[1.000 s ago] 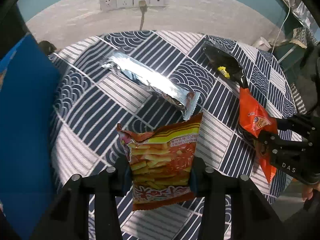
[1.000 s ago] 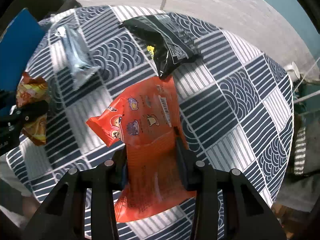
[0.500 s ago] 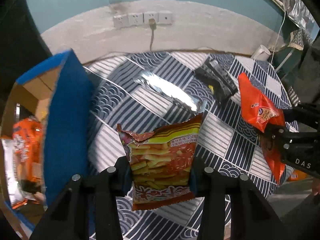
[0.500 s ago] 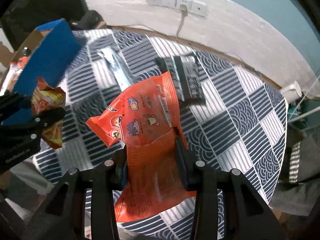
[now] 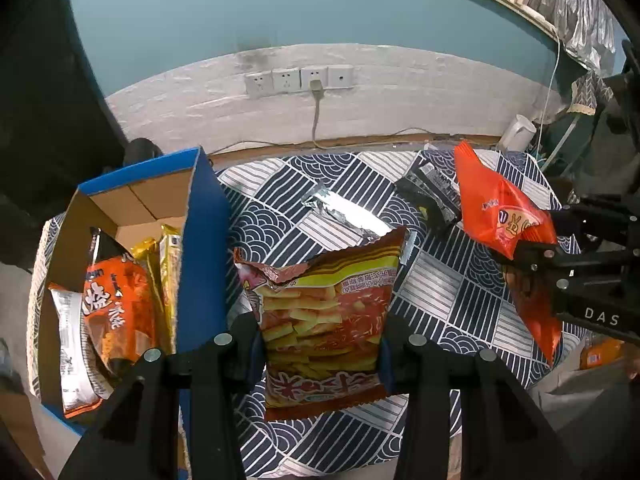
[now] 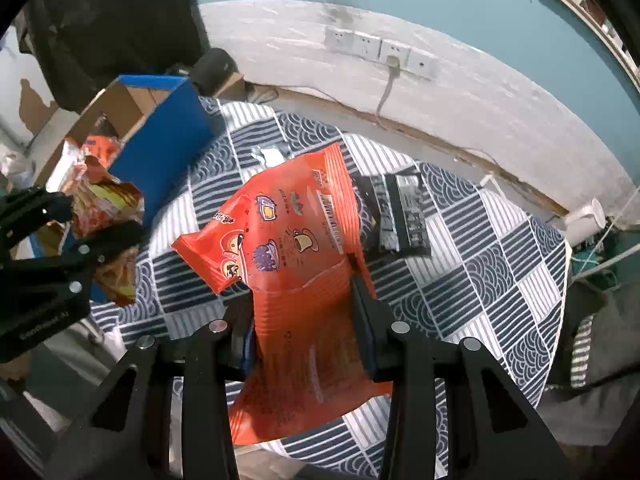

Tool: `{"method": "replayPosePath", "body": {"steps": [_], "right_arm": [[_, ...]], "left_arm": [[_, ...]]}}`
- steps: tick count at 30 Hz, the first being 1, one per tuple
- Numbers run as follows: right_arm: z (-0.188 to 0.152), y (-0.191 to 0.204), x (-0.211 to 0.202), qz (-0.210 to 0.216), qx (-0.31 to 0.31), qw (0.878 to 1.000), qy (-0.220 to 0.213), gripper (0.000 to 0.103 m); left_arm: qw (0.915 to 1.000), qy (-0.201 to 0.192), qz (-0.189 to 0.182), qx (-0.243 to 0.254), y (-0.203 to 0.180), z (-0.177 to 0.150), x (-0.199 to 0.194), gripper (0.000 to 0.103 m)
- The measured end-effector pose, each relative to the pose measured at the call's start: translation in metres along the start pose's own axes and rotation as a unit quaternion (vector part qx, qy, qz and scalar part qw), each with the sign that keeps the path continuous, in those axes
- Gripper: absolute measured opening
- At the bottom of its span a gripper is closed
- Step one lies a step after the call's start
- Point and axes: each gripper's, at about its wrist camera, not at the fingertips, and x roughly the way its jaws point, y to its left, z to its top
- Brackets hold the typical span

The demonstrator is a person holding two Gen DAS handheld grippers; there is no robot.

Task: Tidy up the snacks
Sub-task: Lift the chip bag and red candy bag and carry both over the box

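Observation:
My left gripper (image 5: pixel 320 344) is shut on a red and yellow chip bag (image 5: pixel 324 312) and holds it above the table, just right of the blue box (image 5: pixel 204 248). The box is open and holds several snack packs (image 5: pixel 116 304). My right gripper (image 6: pixel 302 304) is shut on an orange snack bag (image 6: pixel 292 240), held above the table; it also shows in the left wrist view (image 5: pixel 496 216). A silver pack (image 5: pixel 344 216) and a black pack (image 5: pixel 432 192) lie on the table.
The round table has a navy and white patterned cloth (image 5: pixel 440 280). A wall with sockets (image 5: pixel 300 78) and a plugged cable stands behind it. The blue box also shows at the table's left in the right wrist view (image 6: pixel 172 120).
Both grippers have risen and tilted up with their bags held. The blue box's open inside with its snack packs has come into view at the left.

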Motion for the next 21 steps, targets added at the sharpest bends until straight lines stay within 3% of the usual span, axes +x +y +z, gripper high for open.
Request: {"method": "replayPosePath", "body": {"steps": [21], "right_arm": [[0.047, 0.068, 0.001, 0.031, -0.041, 0.999, -0.018, 0.038]], "left_arm": [[0.9982, -0.034, 0.009, -0.049, 0.066, -0.007, -0.034, 0.045]]}}
